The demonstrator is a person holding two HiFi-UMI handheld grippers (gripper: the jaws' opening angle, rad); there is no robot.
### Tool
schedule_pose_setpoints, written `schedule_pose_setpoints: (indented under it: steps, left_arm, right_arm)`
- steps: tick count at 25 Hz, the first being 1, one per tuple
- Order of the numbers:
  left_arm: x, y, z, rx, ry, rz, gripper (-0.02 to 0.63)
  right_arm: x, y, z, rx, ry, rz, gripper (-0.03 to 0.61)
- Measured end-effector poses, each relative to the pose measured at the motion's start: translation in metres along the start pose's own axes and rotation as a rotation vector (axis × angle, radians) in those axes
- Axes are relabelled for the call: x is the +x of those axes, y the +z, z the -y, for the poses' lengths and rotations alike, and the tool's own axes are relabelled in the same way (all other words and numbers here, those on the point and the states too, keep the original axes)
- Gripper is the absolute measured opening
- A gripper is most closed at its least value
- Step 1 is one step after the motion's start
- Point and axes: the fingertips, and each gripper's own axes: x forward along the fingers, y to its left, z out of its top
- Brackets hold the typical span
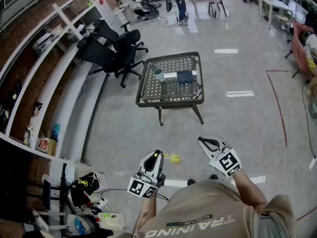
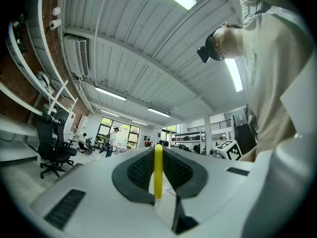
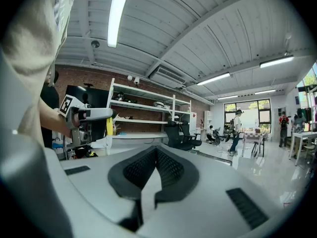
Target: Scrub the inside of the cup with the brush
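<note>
The cup point(image 1: 159, 74), pale with a teal inside, stands upright on a low wire-mesh table point(image 1: 148, 99) a few steps ahead of me. Both grippers are held close to my body, far from the table. My left gripper point(image 1: 156, 155) is shut on a yellow brush point(image 1: 171, 157), whose end sticks out to the right. In the left gripper view the yellow brush point(image 2: 158, 170) runs upright between the closed pads of that gripper point(image 2: 157, 151). My right gripper point(image 1: 205, 142) is shut with nothing in it point(image 3: 157, 151). Its camera sees the left gripper point(image 3: 91, 117) with the brush point(image 3: 109, 125).
A dark blue block point(image 1: 184, 76) and a white strip point(image 1: 170, 75) lie on the table beside the cup. Black office chairs point(image 1: 116, 48) stand left of it, white shelves point(image 1: 54, 68) along the brick wall. Bags and cables point(image 1: 86, 192) lie at my lower left. Red tape point(image 1: 278, 105) marks the floor.
</note>
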Motion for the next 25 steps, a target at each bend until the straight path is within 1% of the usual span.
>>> schedule_pose_setpoints:
  steps: [4,10,12,17,20,23,25]
  left_arm:
    - [0.012,0.000,-0.018,0.030,-0.018,-0.018,0.052]
    - [0.023,-0.007,-0.038,0.019,-0.069,-0.044,0.052]
    - [0.027,-0.007,-0.046,0.018,-0.084,-0.045,0.052]
    - [0.028,-0.006,-0.062,0.020,-0.101,-0.038,0.052]
    - [0.023,-0.005,-0.074,0.008,-0.102,-0.035,0.052]
    - [0.019,-0.006,-0.089,-0.005,-0.102,-0.038,0.052]
    - [0.019,-0.007,-0.100,-0.033,-0.097,-0.031,0.052]
  right_arm:
    - [0.018,0.006,0.010,0.005,-0.009,0.016,0.017]
    - [0.041,0.008,0.013,0.014,-0.037,0.013,0.017]
    - [0.047,0.005,0.011,0.025,-0.031,0.027,0.017]
    - [0.061,-0.003,0.008,0.026,-0.048,0.002,0.017]
    - [0.071,-0.003,0.008,0.032,-0.074,-0.007,0.017]
    - [0.083,-0.009,0.007,0.039,-0.082,-0.022,0.017]
    - [0.091,-0.012,0.009,0.038,-0.083,-0.032,0.017]
